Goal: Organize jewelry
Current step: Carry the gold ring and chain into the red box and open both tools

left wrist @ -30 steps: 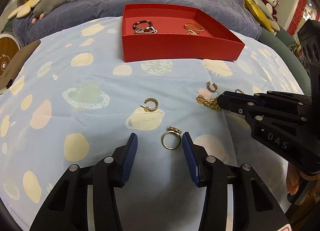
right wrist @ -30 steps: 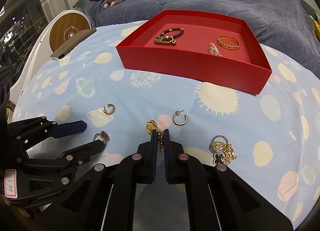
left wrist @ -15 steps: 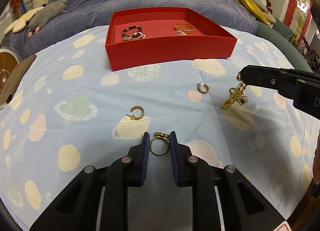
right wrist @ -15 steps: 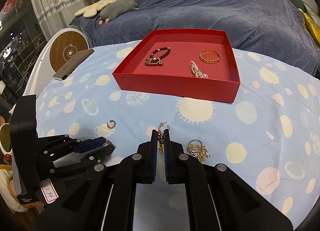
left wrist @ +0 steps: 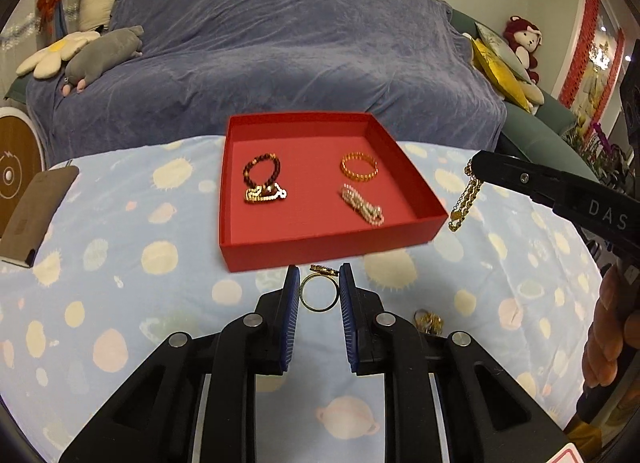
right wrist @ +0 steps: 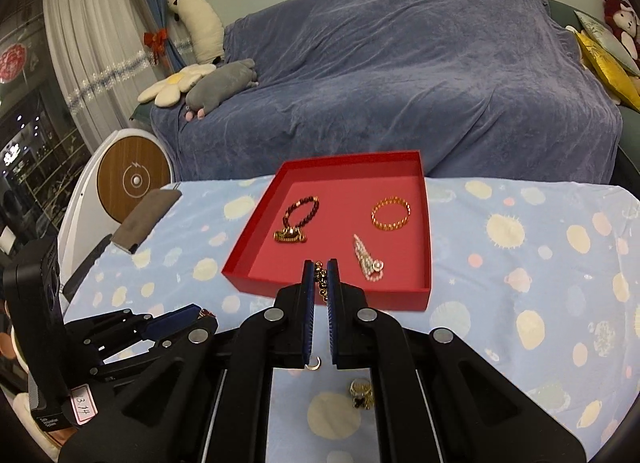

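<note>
My left gripper (left wrist: 319, 287) is shut on a gold ring (left wrist: 319, 293) and holds it above the cloth, just short of the red tray's (left wrist: 320, 249) front wall. My right gripper (right wrist: 320, 283) is shut on a gold chain (right wrist: 321, 282), which hangs from its tip to the right of the tray in the left wrist view (left wrist: 464, 199). The tray (right wrist: 332, 295) holds a dark bead bracelet (left wrist: 262, 171), a gold bangle (left wrist: 359, 167) and a pearl piece (left wrist: 362, 207).
A gold jewelry cluster (right wrist: 362, 391) and a small hoop earring (right wrist: 313, 363) lie on the spotted blue cloth (left wrist: 120, 263). A brown case (left wrist: 32, 207) lies at the cloth's left edge. A blue-covered sofa (left wrist: 280, 55) stands behind.
Both grippers have lifted off the cloth and moved toward the tray, the left with the ring, the right with the chain. The left closed on the ring a second ago.
</note>
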`<state>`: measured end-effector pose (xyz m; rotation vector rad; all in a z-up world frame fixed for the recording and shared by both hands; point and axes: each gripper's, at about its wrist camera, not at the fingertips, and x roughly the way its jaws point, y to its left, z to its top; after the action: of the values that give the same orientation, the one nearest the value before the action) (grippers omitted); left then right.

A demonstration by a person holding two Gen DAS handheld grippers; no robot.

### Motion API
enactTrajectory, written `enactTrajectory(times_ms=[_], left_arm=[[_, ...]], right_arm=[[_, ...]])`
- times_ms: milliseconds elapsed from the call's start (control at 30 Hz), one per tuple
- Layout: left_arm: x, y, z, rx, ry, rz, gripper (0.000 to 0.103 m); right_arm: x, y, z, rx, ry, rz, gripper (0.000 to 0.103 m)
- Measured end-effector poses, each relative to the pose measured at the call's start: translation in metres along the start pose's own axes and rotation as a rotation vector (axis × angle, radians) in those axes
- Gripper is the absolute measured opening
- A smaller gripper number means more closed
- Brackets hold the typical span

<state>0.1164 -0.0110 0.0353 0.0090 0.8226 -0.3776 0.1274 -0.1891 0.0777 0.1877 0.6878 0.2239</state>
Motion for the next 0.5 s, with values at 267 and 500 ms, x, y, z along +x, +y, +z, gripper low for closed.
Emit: enactTrajectory(times_ms=[267,500], left_arm=[[0.023,0.012,0.071,-0.032,-0.049,0.047,0.017],[0.061,0.023,0.097,-0.078,-0.029,0.052,0.017]], right_arm=[[0.038,-0.012,0.043,0.077,-0.037,0.011,0.005],[0.078,-0.036,0.046,0.162,0.015,-0.007,0.005]])
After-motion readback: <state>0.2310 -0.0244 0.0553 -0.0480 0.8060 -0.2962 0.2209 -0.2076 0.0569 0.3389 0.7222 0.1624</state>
